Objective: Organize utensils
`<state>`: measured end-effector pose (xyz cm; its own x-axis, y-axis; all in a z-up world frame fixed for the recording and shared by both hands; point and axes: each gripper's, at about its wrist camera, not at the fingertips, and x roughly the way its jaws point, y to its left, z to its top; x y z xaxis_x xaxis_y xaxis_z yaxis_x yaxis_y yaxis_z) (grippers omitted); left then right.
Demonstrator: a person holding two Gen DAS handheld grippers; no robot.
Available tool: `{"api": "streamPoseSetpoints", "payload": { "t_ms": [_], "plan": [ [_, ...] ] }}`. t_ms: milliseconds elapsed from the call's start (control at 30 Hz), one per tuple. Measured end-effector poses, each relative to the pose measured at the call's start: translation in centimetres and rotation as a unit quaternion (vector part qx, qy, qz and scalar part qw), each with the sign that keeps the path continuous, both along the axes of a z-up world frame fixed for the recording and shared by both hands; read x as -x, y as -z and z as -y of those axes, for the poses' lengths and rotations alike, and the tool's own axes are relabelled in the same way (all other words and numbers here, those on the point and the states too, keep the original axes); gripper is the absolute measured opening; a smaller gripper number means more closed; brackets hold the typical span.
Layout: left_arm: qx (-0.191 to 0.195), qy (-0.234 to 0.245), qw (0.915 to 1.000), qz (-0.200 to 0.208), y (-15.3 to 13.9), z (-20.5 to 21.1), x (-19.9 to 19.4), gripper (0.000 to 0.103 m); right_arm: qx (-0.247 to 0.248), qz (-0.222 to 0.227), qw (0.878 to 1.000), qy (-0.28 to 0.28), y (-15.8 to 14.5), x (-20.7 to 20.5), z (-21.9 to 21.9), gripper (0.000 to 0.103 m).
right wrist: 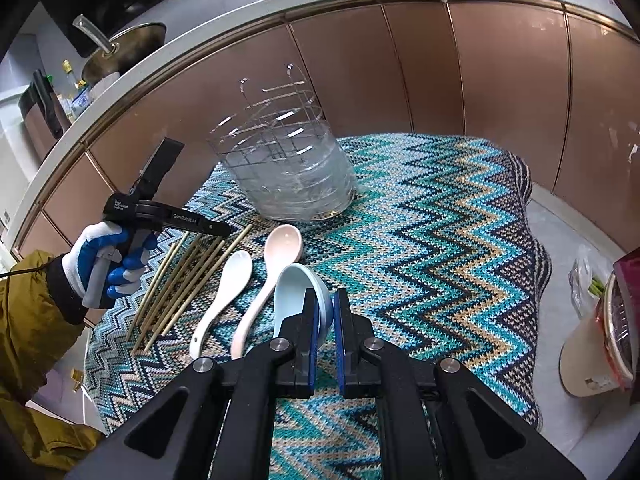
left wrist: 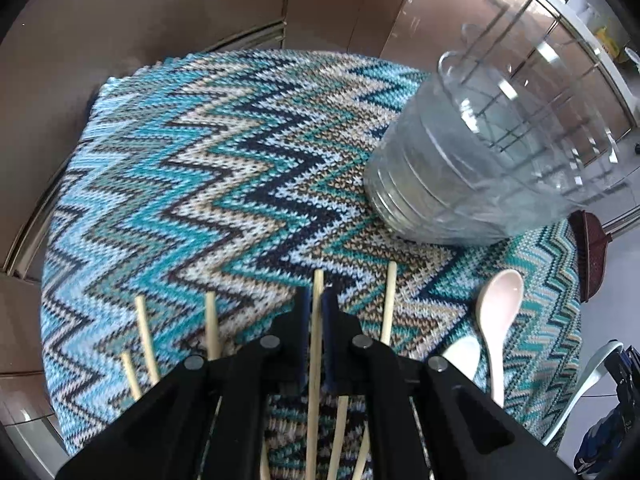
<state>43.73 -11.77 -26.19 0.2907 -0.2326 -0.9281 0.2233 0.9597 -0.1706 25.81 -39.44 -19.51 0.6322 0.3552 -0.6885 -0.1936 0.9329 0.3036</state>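
Note:
My left gripper (left wrist: 318,300) is shut on one wooden chopstick (left wrist: 316,344), low over the zigzag cloth (left wrist: 200,160); several more chopsticks (left wrist: 144,340) lie around it. It also shows in the right wrist view (right wrist: 216,229) above the chopstick pile (right wrist: 188,276). My right gripper (right wrist: 325,302) is shut on a light blue spoon (right wrist: 298,292), bowl end forward. A pink spoon (right wrist: 276,256) and a white spoon (right wrist: 224,288) lie on the cloth beside it. A clear utensil holder (right wrist: 288,172) with a wire rack stands beyond them, and in the left wrist view (left wrist: 480,160).
Brown cabinet fronts (right wrist: 420,72) curve behind the cloth-covered table. A pot (right wrist: 120,48) sits on the counter above. A bin and bag (right wrist: 600,320) stand on the floor to the right. A dark brush (left wrist: 590,256) lies past the table's right edge.

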Motion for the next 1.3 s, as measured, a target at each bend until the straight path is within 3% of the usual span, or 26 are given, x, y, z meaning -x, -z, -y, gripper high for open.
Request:
{"api": "streamPoseSetpoints", "payload": {
  "t_ms": [233, 500, 567, 633, 800, 867, 900, 933, 1300],
  "plan": [
    [0.034, -0.002, 0.9989, 0.034, -4.3, -2.0, 3.7, 0.004, 0.014, 0.034, 0.999, 0.008, -4.1, 3.5, -1.2, 0.007],
    [0.076, 0.005, 0.9970, 0.015, -6.0, -2.5, 5.6, 0.008, 0.013, 0.052, 0.998, 0.014, -6.1, 6.6, -2.1, 0.007],
    [0.079, 0.006, 0.9968, 0.008, -5.8, -2.6, 5.2, 0.017, 0.009, 0.052, 0.998, 0.019, -6.0, 6.7, -1.9, 0.008],
    [0.081, 0.003, 0.9967, 0.008, -5.8, -2.5, 5.0, 0.039, 0.004, 0.051, 0.998, 0.022, -5.7, 6.6, -1.5, 0.008],
    [0.075, 0.001, 0.9971, 0.004, -5.3, -2.3, 4.2, 0.041, -0.003, 0.046, 0.999, 0.025, -4.7, 6.5, -0.9, 0.008],
    [0.070, 0.001, 0.9976, -0.003, -4.9, -2.1, 3.9, 0.039, -0.005, 0.043, 0.999, 0.026, -4.2, 6.3, -0.6, 0.008],
    [0.067, 0.000, 0.9977, -0.008, -4.6, -2.1, 3.8, 0.026, -0.008, 0.041, 0.999, 0.027, -3.9, 6.2, -0.5, 0.008],
    [0.060, -0.005, 0.9980, -0.020, -4.1, -2.0, 3.5, 0.002, -0.010, 0.041, 0.999, 0.028, -3.7, 6.1, -0.3, 0.008],
    [0.067, -0.035, 0.9945, -0.073, -1.5, -1.5, 1.2, 0.000, -0.024, 0.029, 0.999, 0.038, -1.6, 4.7, 1.4, 0.008]
  ]
}}
